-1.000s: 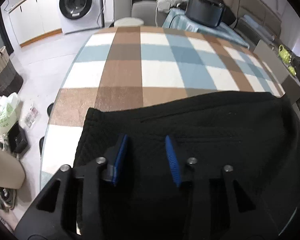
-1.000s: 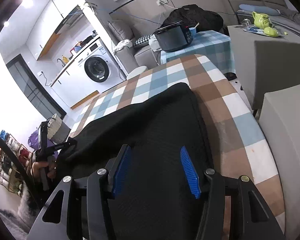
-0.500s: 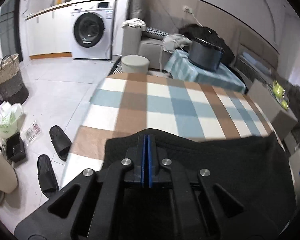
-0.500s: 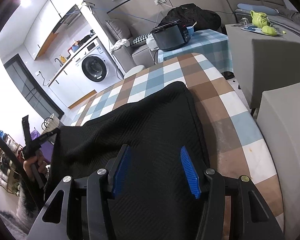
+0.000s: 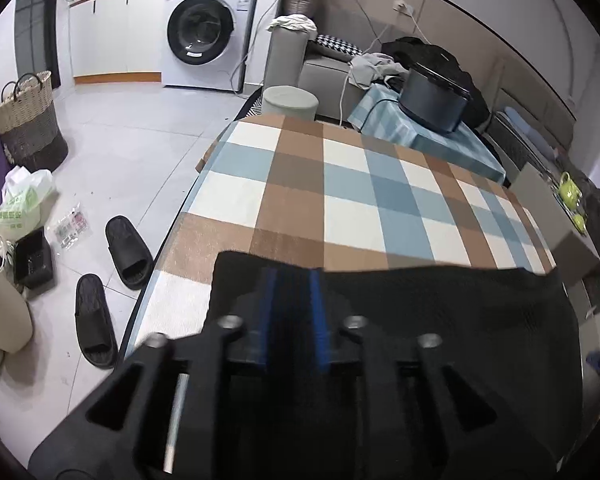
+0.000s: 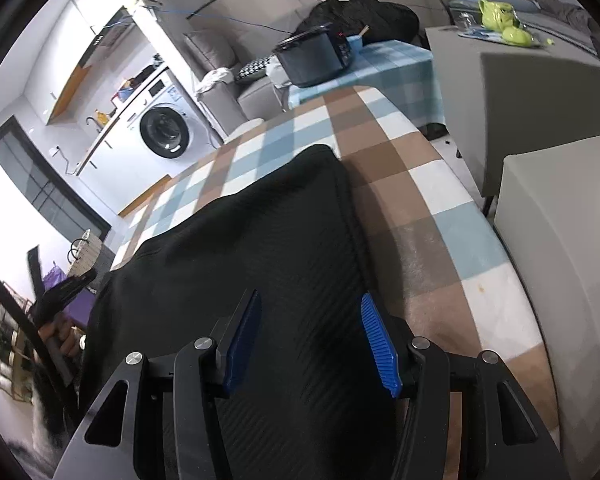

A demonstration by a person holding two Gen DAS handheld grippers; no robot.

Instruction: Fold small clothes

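Note:
A black knit garment (image 5: 420, 320) lies across the near end of the checked table (image 5: 340, 184). My left gripper (image 5: 292, 280) is at the garment's left far edge. Its jaws are opening, the blue pads stand a little apart, and black fabric shows between them. The right wrist view shows the same garment (image 6: 280, 220) humped up at its left end toward the left gripper (image 6: 66, 290), held by a hand. My right gripper (image 6: 310, 336) hangs open over the garment's near right part, close to its right edge. Its pads are wide apart, with fabric below them.
Two black slippers (image 5: 128, 252) lie on the floor left of the table, near bags and a woven basket (image 5: 28, 120). A round stool (image 5: 290, 100) and a dark cooker (image 5: 432, 100) stand beyond the far end. Grey blocks (image 6: 540, 92) flank the table's right side.
The left gripper's pads closed together at the garment's edge, then parted again while the gripper rose and tilted. The right gripper sank slightly over the garment, still open.

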